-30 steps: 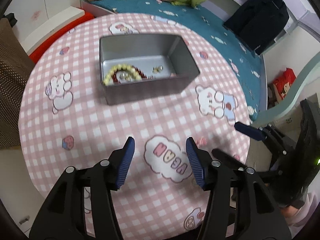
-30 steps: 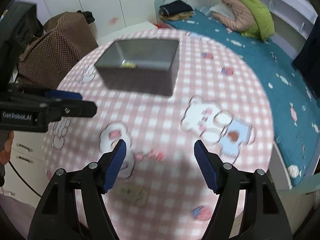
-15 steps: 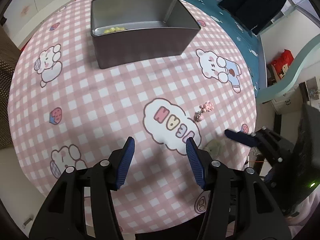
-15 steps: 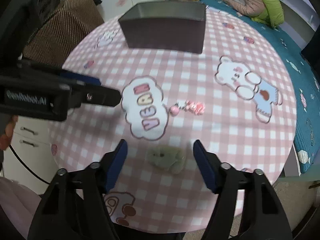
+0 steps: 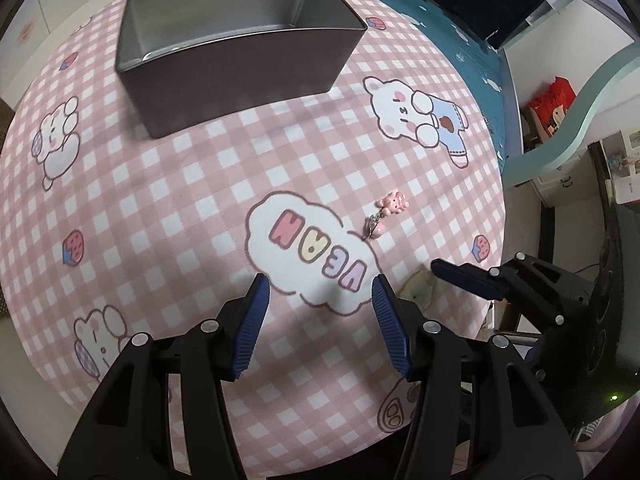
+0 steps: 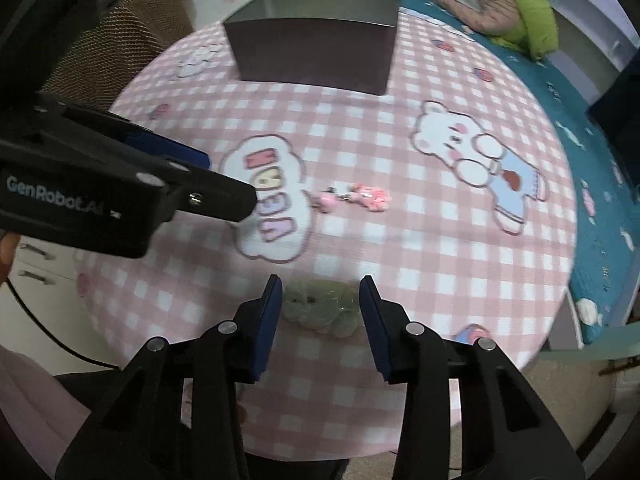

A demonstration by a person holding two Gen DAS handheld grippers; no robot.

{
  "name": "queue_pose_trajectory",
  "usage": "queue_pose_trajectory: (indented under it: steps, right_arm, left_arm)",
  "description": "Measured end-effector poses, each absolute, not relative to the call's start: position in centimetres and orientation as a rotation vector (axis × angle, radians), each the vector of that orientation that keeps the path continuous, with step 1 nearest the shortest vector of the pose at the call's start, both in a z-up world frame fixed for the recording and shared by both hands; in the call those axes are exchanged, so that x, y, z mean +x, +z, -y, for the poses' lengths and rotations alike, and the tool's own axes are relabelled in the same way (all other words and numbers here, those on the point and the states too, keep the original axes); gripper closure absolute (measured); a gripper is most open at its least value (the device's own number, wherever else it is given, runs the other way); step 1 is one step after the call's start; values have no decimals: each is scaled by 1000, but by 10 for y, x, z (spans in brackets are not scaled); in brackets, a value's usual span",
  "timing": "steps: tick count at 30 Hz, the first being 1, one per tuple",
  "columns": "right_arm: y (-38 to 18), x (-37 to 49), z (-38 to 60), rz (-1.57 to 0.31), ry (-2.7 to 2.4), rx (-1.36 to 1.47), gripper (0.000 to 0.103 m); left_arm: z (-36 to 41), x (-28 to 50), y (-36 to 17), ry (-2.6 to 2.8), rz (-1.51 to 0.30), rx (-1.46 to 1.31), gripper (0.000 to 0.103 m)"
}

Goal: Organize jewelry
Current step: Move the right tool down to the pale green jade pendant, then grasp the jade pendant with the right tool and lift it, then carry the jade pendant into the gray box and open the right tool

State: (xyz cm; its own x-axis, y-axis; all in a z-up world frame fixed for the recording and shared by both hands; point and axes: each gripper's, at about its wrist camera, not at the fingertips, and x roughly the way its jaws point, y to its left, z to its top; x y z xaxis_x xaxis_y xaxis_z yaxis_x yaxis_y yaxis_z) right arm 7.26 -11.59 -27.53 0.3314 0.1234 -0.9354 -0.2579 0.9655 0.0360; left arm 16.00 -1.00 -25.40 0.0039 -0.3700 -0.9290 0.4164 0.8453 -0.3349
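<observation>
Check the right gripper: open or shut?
Open: the right gripper has its jaws apart on either side of the pale green charm, not yet clamped.

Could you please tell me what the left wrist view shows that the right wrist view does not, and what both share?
Only the left wrist view shows the inside of the metal tin. Only the right wrist view shows the whole pale green piece between the open right hand-held gripper fingers. Both show the pink charm, the tin, the checked tablecloth and the open left hand-held gripper.

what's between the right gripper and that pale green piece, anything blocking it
Nothing visible. The right gripper is open, with the pale green piece lying on the tablecloth right between its fingers. The pink charm lies farther ahead, and the left gripper is off to the side.
</observation>
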Motion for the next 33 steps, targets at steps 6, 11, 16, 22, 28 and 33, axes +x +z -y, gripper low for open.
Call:
queue_pose_trajectory:
  steps: [6, 11, 16, 22, 28, 33]
  right_arm:
    - [-281, 68, 113, -1247, 246, -177, 45]
    - [-285, 67, 125, -1225, 244, -101, 45]
    - [-283, 71, 130, -1179, 247, -119, 73]
    - [-282, 81, 141, -1183, 269, -92, 74]
    - [-272, 92, 161, -1162, 224, -54, 74]
    - [-270, 99, 173, -1150, 233, -55, 74]
  left_arm:
    - [16, 164, -258, -625, -1454, 50, 49]
    - [23, 165, -263, -633, -1468, 58, 49]
    - [30, 164, -267, -641, -1478, 64, 49]
    - [40, 167, -266, -657, -1473, 63, 49]
    - [51, 169, -264, -667, -1453, 49, 49]
    - [63, 174, -268, -662, -1457, 63, 71]
